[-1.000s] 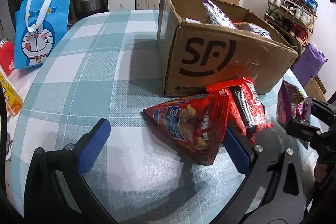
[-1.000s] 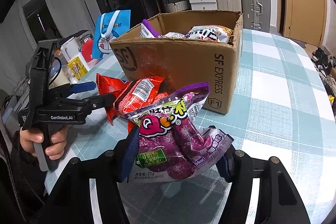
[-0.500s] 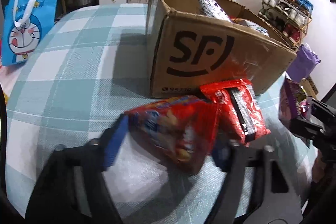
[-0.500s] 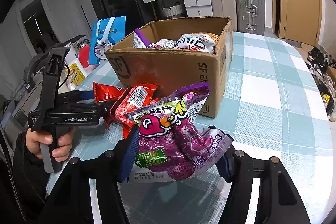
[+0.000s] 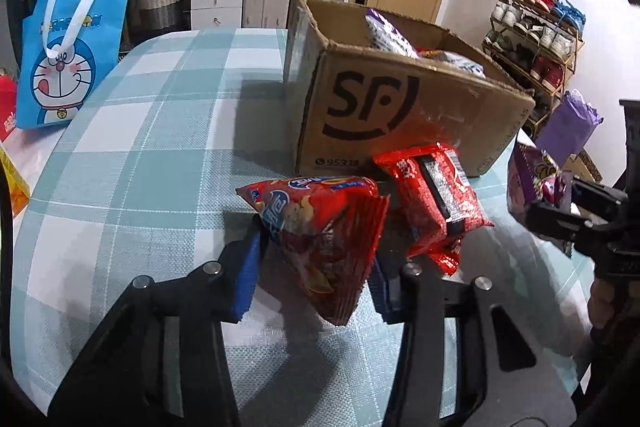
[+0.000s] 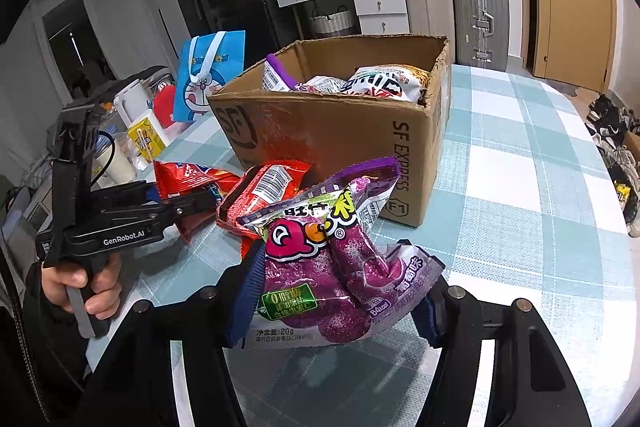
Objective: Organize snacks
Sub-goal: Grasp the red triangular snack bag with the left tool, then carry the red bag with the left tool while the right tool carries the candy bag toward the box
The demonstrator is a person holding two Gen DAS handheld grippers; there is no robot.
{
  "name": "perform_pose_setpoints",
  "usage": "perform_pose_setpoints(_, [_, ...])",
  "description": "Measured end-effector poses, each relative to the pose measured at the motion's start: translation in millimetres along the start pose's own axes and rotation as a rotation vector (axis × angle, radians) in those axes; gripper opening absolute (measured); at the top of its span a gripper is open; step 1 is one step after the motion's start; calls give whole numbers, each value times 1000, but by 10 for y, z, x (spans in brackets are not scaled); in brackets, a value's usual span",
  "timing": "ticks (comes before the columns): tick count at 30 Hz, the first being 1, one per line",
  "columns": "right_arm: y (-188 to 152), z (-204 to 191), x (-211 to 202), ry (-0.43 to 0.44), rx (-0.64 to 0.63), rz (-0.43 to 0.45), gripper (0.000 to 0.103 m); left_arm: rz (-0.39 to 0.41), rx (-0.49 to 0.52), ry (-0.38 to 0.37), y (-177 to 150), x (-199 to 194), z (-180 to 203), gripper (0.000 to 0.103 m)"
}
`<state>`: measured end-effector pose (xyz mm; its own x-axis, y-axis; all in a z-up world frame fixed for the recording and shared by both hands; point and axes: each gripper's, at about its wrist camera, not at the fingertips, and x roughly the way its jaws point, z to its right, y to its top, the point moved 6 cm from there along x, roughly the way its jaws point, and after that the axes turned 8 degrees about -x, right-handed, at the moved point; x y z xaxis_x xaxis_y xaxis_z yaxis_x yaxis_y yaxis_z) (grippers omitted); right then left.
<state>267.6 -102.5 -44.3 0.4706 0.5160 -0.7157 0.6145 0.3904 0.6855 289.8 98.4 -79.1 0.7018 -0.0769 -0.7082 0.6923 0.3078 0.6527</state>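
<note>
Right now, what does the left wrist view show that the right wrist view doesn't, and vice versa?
Only left wrist: the shoe rack by the wall, and the left hand-held gripper, whose jaws have just been closing, pinching the red chip bag.
Only right wrist: the person's hand on the left handle, and the right hand-held gripper clamping the purple candy bag.
Both: the cardboard box with snacks inside, the red noodle packet, the blue cartoon bag.

Left gripper (image 5: pixel 314 267) jaws just closed from wide open onto red chip bag (image 5: pixel 320 227), lower centre of left wrist frame; blue pads now press bag's sides, bag lifted and crumpled.
</note>
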Motion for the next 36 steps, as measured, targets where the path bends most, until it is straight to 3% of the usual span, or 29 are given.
perform_pose_setpoints(17, [10,66,-165,-18,13,44,65,103,13,-45,154,-611,161,43])
perform_pose_setpoints(36, [178,55,-514,-28,-2,125,65,159,23,-61,230,-889,309,43])
